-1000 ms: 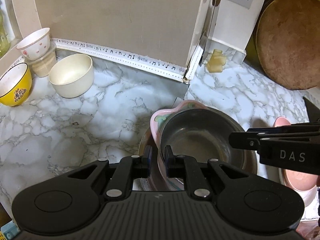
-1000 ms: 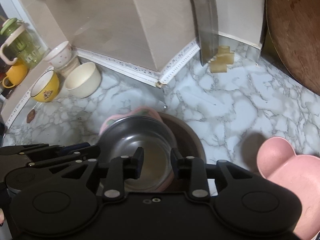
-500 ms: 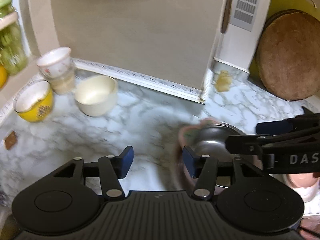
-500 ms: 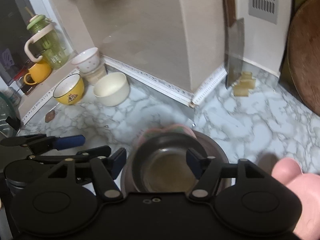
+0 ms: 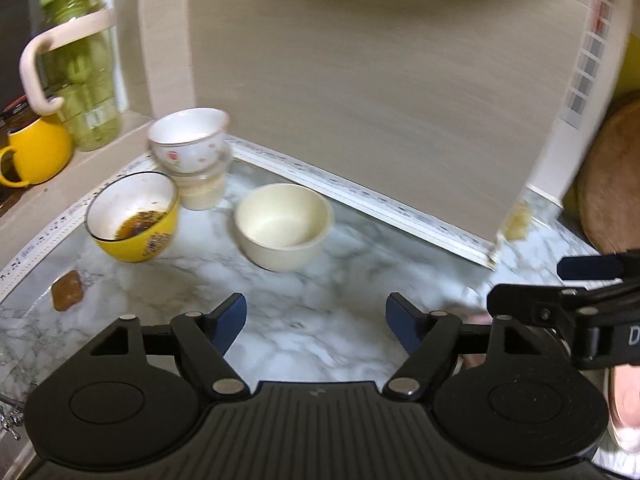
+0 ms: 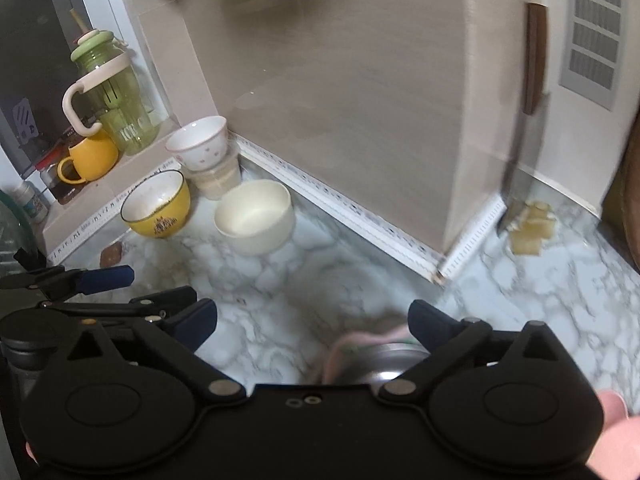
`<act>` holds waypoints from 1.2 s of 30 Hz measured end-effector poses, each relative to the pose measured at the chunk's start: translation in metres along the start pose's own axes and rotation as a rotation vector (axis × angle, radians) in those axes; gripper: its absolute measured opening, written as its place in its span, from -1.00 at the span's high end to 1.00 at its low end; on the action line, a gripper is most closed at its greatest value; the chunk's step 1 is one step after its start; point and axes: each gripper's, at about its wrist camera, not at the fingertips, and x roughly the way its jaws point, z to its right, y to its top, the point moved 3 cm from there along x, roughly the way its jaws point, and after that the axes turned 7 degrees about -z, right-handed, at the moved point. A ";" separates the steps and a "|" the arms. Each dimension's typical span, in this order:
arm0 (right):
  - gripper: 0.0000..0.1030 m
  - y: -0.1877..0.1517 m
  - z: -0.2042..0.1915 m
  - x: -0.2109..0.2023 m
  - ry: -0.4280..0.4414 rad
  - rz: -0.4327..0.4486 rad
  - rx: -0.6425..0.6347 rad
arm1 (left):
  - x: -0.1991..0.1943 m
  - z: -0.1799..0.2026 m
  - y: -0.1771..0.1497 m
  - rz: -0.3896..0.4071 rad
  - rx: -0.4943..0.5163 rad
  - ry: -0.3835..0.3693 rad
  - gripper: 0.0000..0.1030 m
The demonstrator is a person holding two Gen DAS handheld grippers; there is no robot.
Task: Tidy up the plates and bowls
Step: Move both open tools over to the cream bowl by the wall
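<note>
Surface: a white-grey marble countertop (image 5: 320,332) is being shown, backed by a beige tiled wall (image 5: 380,100) with a white patterned strip along its foot; both views are being smeared by motion blur.
Left gripper (image 5: 316,320): jaws are being held wide, having just been opening; only bare marble is being seen between the blue pads.
Right gripper (image 6: 312,316): jaws are being held very wide, having just been opening; nothing is being pressed by the pads, and the bowl stack is lying just under the right-hand finger.
Bowl stack: a steel bowl (image 6: 384,364) is being seen nested in a pink-rimmed bowl (image 6: 340,348), near the bottom of the right wrist view; mostly being hidden by the gripper body, blurred.
Cream bowl (image 5: 284,226): is sitting upright on the marble, near the wall strip, apart from the others.
Yellow bowl (image 5: 134,216): is being shown tilted, dark residue inside; print on its side is not being made out.
White flowered bowl (image 5: 188,140): is being carried on a pale cup, just behind the yellow bowl.
Pink dish (image 5: 624,404): is being cut off at the right edge, partly behind the other gripper.
Ledge: a green bottle (image 6: 116,96) reading "ICE" plus unreadable letters, and a yellow mug (image 6: 90,156), are standing together.
Writing: "D" is being seen on the other gripper, the rest being cut off.
Round wooden board (image 5: 612,176): is being cropped at the right.
</note>
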 end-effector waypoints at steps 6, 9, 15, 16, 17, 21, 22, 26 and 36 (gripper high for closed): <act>-0.99 0.032 -0.013 0.035 -0.008 -0.021 0.025 | 0.026 -0.042 0.036 -0.062 -0.117 -0.007 -0.49; -0.99 0.044 -0.015 0.055 -0.018 -0.041 0.049 | 0.041 -0.054 0.047 -0.081 -0.140 0.005 -0.49; -0.99 0.064 -0.024 0.091 -0.052 -0.069 0.066 | 0.072 -0.073 0.064 -0.094 -0.185 0.014 -0.49; -0.99 0.067 -0.025 0.097 -0.060 -0.070 0.070 | 0.076 -0.075 0.067 -0.094 -0.186 0.014 -0.49; -0.99 0.069 -0.026 0.103 -0.064 -0.074 0.072 | 0.081 -0.075 0.070 -0.097 -0.188 0.016 -0.49; -0.91 0.078 -0.030 0.125 -0.074 -0.098 0.077 | 0.105 -0.078 0.080 -0.120 -0.192 0.017 -0.49; -0.90 0.080 -0.031 0.130 -0.075 -0.104 0.079 | 0.110 -0.078 0.081 -0.119 -0.189 0.027 -0.49; -0.68 0.084 -0.033 0.150 -0.078 -0.132 0.087 | 0.128 -0.073 0.086 -0.118 -0.141 0.020 -0.49; -0.17 0.091 -0.041 0.188 -0.061 -0.179 0.103 | 0.161 -0.076 0.095 -0.134 -0.117 0.043 -0.14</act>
